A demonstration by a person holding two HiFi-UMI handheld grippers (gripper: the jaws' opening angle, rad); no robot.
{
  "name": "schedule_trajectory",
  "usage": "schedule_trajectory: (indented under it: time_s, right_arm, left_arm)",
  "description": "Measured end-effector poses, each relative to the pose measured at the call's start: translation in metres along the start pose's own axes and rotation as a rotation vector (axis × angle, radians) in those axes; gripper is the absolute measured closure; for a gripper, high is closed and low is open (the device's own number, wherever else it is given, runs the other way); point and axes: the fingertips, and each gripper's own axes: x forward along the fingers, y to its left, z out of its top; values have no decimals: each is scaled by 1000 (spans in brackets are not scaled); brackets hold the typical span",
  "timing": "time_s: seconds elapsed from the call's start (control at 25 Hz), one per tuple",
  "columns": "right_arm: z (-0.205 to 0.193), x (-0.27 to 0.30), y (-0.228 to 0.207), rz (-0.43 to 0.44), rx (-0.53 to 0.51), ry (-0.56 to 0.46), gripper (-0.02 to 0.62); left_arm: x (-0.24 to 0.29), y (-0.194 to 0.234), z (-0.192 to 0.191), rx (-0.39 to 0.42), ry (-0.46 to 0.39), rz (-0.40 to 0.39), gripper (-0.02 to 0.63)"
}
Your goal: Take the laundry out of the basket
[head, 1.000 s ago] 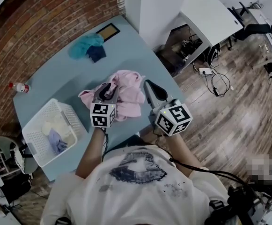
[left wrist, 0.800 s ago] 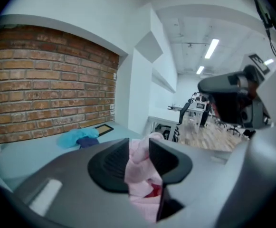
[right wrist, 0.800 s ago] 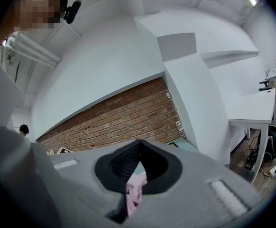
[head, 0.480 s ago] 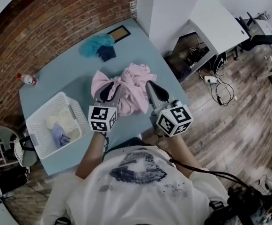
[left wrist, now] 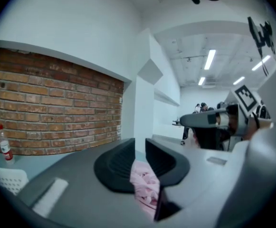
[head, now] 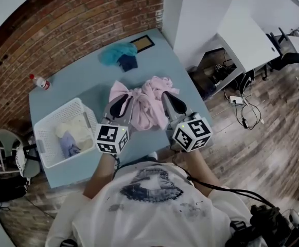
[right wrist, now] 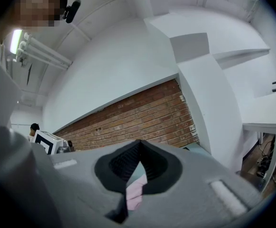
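Pink garment (head: 148, 106): soft, light, limp; pinch bunched folds. Left gripper (head: 121, 103) jaws just closed further on it; right gripper (head: 170, 101) clamps it.

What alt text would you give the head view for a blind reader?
Seen from above, a person holds a crumpled pink cloth garment over a pale blue table, pinched in the left claw, whose jaws have just closed further on it, and the right claw. A white plastic lattice basket at left holds more laundry.
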Motion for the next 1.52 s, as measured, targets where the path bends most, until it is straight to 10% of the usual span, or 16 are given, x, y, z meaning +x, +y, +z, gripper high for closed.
schedule_trajectory:
  time_s: [1.52]
  right_arm:
    - [-10, 69, 77, 173, -11, 40, 597]
  left_arm:
    - [-77, 97, 8, -50, -35, 224, 617]
